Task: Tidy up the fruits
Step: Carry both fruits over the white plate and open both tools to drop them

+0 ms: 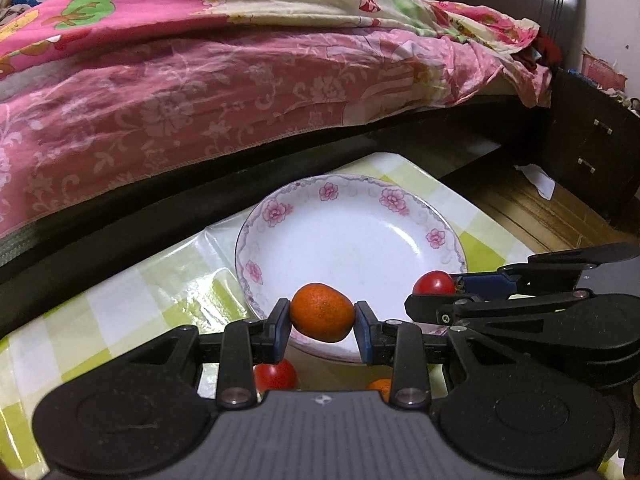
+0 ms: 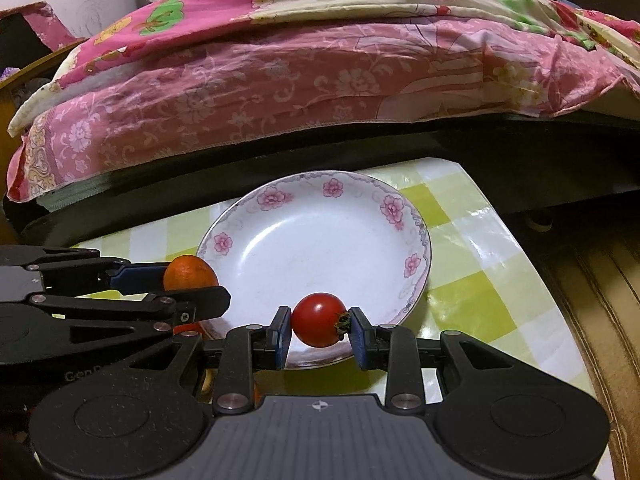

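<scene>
My left gripper [image 1: 322,320] is shut on a small orange [image 1: 322,312], held over the near rim of a white flowered plate [image 1: 348,208]. My right gripper [image 2: 319,324] is shut on a red tomato [image 2: 318,320], held over the plate's [image 2: 320,196] near rim. In the left wrist view the right gripper [image 1: 434,292] and its tomato [image 1: 434,283] show at the right. In the right wrist view the left gripper [image 2: 192,280] and its orange [image 2: 190,274] show at the left. The plate holds nothing.
A second tomato [image 1: 275,375] and a second orange [image 1: 380,386] lie on the green-checked tablecloth [image 1: 140,300] under my left gripper. A bed with a pink quilt [image 1: 200,92] runs behind the table. A dark nightstand [image 1: 592,160] and wood floor [image 1: 520,208] are at the right.
</scene>
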Tool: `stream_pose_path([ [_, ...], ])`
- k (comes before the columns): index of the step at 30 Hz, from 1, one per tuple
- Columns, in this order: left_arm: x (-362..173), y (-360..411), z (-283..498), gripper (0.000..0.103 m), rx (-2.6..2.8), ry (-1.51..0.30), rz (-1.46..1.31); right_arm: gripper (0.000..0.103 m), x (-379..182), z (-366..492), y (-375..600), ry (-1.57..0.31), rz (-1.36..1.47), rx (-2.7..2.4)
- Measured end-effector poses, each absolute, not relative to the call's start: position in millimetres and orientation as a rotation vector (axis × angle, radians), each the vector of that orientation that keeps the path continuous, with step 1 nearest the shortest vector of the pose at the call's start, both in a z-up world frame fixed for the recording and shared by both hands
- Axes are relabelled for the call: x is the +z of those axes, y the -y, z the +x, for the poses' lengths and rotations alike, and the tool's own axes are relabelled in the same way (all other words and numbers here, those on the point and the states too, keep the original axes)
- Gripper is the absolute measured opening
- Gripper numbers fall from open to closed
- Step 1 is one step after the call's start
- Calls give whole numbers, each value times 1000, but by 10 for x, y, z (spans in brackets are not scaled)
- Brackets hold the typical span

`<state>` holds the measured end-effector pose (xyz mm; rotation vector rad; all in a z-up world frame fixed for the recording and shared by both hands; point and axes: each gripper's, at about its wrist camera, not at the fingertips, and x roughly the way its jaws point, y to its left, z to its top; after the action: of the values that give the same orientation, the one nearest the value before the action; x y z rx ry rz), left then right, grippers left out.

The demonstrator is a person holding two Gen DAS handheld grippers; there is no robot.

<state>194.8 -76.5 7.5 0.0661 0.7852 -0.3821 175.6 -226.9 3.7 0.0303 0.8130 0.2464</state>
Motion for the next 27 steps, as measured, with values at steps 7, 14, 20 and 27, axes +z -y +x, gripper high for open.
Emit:
stream_pose_path([
  [7,13,775,1980,41,-376,-792,79,27,3,1797,2256,-818,16,243],
  [14,-18,777,1993,41,-373,-794,86,27,4,1808,2236,-812,-4,240],
  [20,-23,781,1997,41,-371,-794,88,28,17,1814,2243,-810,-1,242],
  [27,-24,782,1996,41,-369,-796,87,30,24,1816,2251,-800,1,239],
])
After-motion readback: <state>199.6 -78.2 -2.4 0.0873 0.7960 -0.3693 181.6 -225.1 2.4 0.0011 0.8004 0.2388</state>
